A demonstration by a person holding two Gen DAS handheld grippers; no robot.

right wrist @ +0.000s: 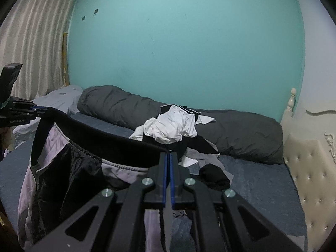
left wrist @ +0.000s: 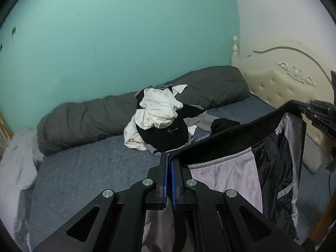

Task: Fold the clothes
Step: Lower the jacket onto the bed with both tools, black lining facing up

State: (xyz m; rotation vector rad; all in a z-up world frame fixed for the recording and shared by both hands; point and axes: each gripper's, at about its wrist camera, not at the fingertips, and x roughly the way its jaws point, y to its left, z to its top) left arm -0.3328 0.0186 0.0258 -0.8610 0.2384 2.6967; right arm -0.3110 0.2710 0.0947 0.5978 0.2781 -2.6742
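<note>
the shorts (left wrist: 222,168) are black and pale lilac in panels, shiny, with a broad black ribbed waistband (left wrist: 231,140) and a grey seam beneath it. they hang in the air above the blue bed (left wrist: 88,168), stretched between both tools. the left tongs (left wrist: 169,159) are clamped together on one end of the waistband, the right tongs (right wrist: 169,157) on the other end. the waistband runs sideways from tongs to tongs, sagging a little; the legs drop straight down toward the bed. behind lies a heap of clothes (left wrist: 159,117) against a grey duvet roll (left wrist: 84,119).
</note>
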